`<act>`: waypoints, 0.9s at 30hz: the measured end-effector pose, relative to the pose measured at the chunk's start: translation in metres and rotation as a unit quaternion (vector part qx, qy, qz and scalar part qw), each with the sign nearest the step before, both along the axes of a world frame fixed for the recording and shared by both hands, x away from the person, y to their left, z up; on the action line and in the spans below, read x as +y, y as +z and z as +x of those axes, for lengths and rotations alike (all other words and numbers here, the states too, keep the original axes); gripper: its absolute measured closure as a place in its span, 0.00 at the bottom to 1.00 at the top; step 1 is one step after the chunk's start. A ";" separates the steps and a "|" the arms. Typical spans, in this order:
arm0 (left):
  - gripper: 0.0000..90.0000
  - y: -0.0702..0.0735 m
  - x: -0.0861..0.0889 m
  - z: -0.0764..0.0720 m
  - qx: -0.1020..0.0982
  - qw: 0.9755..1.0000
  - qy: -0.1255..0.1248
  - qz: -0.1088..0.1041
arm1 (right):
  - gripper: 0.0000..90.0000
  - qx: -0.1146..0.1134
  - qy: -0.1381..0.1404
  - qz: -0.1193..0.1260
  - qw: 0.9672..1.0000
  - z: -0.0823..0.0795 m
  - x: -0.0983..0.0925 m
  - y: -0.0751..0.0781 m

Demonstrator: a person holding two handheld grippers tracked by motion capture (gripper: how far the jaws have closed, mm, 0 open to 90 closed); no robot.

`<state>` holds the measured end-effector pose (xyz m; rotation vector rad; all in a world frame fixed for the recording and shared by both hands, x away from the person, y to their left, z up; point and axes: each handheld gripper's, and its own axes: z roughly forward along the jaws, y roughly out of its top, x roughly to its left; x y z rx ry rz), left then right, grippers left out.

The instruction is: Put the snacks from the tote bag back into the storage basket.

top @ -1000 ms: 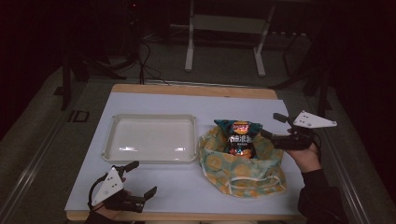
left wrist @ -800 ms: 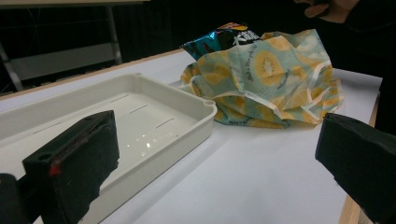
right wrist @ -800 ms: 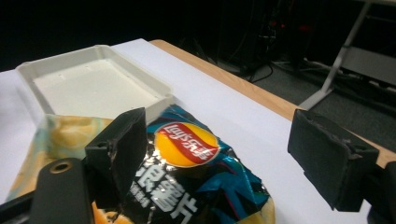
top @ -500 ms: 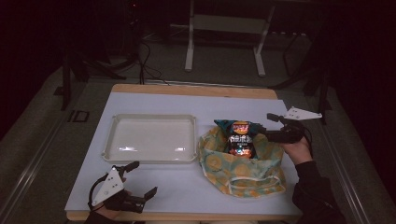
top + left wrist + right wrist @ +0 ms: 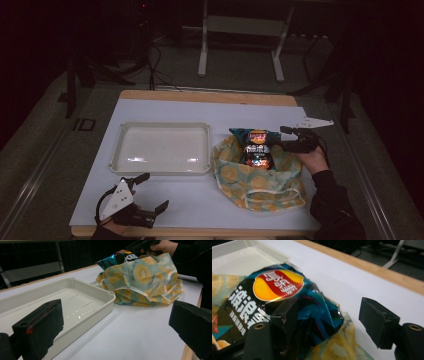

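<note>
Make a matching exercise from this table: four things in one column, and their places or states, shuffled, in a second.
1. chip bag
2. tray
3. left gripper
4. right gripper

a. jaws wide, at the near table edge
b. white, with nothing in it
c. stands in the fruit-print cloth bag
d. jaws have just been closing around the bag's top corner, far pad not touching

Pairs: 1-c, 2-b, 3-a, 4-d

The chip bag (image 5: 257, 148) stands in the cloth bag (image 5: 260, 177), right of the tray (image 5: 162, 148).

The room is dark around the white rectangular surface (image 5: 200, 200), which is lit from above; glare spots sit in the cream plastic tray (image 5: 162, 150), and foreground edges are soft.
</note>
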<state>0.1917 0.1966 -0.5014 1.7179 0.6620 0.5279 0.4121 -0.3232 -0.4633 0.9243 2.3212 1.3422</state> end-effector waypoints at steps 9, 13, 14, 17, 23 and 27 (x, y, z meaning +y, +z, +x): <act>0.00 -0.001 -0.001 0.001 0.002 1.000 -0.004 0.003 | 0.49 0.025 0.028 -0.007 0.999 0.007 0.001 -0.011; 0.00 -0.001 -0.001 0.001 0.005 1.000 -0.005 0.004 | 0.58 0.028 0.033 -0.016 0.999 0.009 0.002 -0.014; 0.00 -0.001 -0.001 0.001 0.004 1.000 -0.005 0.004 | 0.62 0.033 0.035 -0.016 0.999 0.009 0.002 -0.015; 0.00 -0.001 -0.001 0.001 0.004 1.000 -0.006 0.004 | 0.69 0.039 0.040 -0.022 0.998 0.012 0.004 -0.018; 0.00 -0.001 -0.001 0.001 0.006 1.000 -0.007 0.004 | 0.83 0.047 0.047 -0.029 0.997 0.014 0.008 -0.019; 0.00 -0.001 -0.001 0.001 0.005 1.000 -0.007 0.005 | 0.99 0.050 0.055 -0.043 0.996 0.014 0.012 -0.018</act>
